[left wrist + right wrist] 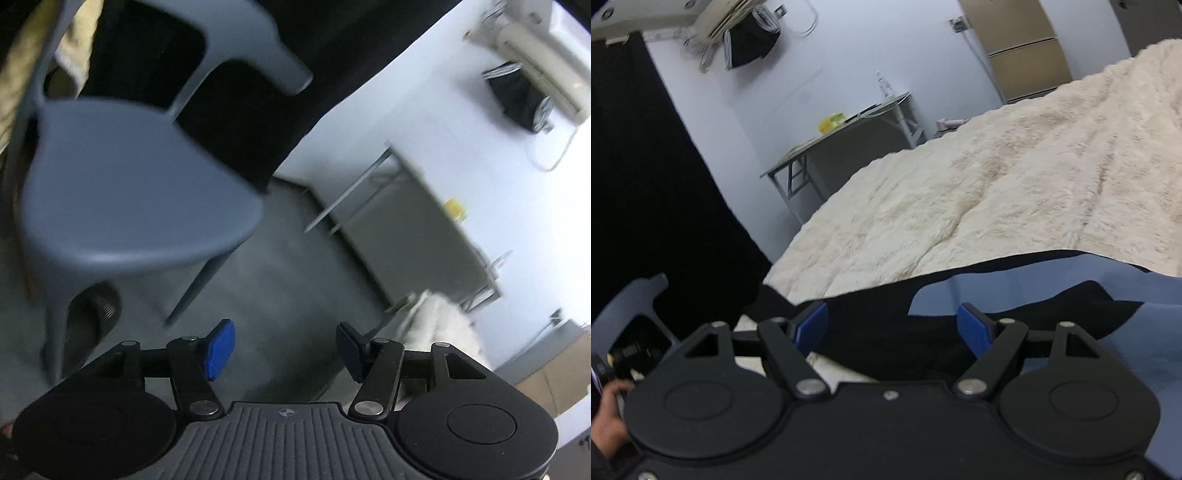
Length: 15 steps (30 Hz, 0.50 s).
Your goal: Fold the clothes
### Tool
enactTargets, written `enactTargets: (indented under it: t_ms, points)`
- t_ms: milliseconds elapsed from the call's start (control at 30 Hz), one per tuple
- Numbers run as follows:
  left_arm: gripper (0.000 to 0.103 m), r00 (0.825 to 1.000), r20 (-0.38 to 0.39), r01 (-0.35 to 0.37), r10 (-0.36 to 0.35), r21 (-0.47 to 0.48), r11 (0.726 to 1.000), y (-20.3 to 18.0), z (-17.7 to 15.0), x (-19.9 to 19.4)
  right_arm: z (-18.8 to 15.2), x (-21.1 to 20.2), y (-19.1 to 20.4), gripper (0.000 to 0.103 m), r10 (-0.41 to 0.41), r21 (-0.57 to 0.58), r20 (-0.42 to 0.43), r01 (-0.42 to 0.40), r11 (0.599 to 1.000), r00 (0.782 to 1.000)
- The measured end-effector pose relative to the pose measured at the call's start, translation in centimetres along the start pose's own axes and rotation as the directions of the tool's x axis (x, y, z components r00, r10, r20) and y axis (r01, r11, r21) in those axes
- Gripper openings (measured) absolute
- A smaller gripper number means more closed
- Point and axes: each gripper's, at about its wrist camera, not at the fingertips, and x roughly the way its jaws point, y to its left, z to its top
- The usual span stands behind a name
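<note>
Both tools, L (284,347) & R (894,326), spread wide, empty; blue/black garment (1052,295) lies crosswise under R.

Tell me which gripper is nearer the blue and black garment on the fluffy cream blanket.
Right. The right gripper is open directly over the blue and black garment lying on the fluffy cream blanket. The left gripper is open above the grey floor beside a grey plastic chair, with no garment in its view.

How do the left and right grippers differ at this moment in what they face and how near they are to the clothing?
The left gripper points at bare floor beside a grey chair, no garment between its pads; the right gripper hangs over a black and blue garment on a cream fleece blanket. The left view is strongly tilted, the right one less so. Both are open and hold nothing.
</note>
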Motion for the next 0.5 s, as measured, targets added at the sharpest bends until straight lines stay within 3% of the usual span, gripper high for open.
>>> enactTargets:
  t_ms: [33, 67, 133, 167, 233, 300, 333, 400, 433, 467, 500]
  points:
    - [0.055, 0.998, -0.034, 0.049, -0.049, 0.004, 0.999, -1.1, -0.3, 0.8, 0.0, 0.3, 0.1, 0.076, -0.001, -0.009, -0.001, 0.001, 1.000, 1.000]
    - [0.060, 0.983, -0.126, 0.133, -0.134, -0.021, 0.991, -2.8, -1.1, 3.0, 0.0, 0.6, 0.1, 0.076, -0.006, -0.019, -0.001, 0.006, 1.000, 1.000]
    - [0.070, 0.957, -0.212, 0.193, -0.198, -0.042, 0.980, -5.3, -2.3, 6.1, -0.1, 1.3, 0.1, 0.076, -0.035, -0.039, -0.013, 0.034, 0.999, 0.999]
    - [0.073, 0.952, -0.237, 0.191, -0.191, -0.024, 0.981, -7.0, -3.0, 7.9, -0.1, 1.4, 0.0, 0.076, -0.042, -0.043, -0.013, 0.042, 0.998, 0.999]
    - [0.077, 0.950, -0.283, 0.156, -0.135, 0.053, 0.986, -10.8, -4.2, 12.0, -0.1, 1.5, -0.2, 0.076, -0.051, -0.043, -0.005, 0.050, 0.998, 0.999]
    - [0.077, 0.953, -0.303, 0.064, -0.014, 0.155, 0.986, -13.3, -4.6, 15.7, -0.2, 1.7, -0.5, 0.076, -0.038, -0.028, -0.011, 0.038, 0.999, 0.999]
    - [0.075, 0.948, -0.309, -0.019, 0.080, 0.195, 0.981, -14.3, -4.9, 17.8, -0.2, 1.7, -0.6, 0.076, -0.032, -0.021, -0.011, 0.032, 0.999, 0.999]
    - [0.062, 0.938, -0.326, -0.058, 0.114, 0.177, 0.983, -14.9, -5.1, 19.4, -0.1, 1.7, -0.8, 0.076, -0.026, -0.008, -0.006, 0.026, 1.000, 1.000]
    - [0.025, 0.934, -0.345, -0.041, 0.094, 0.159, 0.986, -15.6, -5.5, 20.2, -0.1, 1.6, -0.9, 0.076, -0.022, -0.002, -0.003, 0.022, 1.000, 1.000]
    - [0.003, 0.934, -0.342, -0.049, 0.106, 0.173, 0.984, -15.9, -5.6, 20.3, 0.0, 1.6, -1.0, 0.076, -0.019, 0.005, -0.001, 0.019, 1.000, 1.000]
    - [0.001, 0.941, -0.314, -0.062, 0.126, 0.206, 0.977, -16.5, -5.7, 20.2, 0.0, 1.6, -1.1, 0.076, -0.016, 0.011, 0.002, 0.016, 1.000, 1.000]
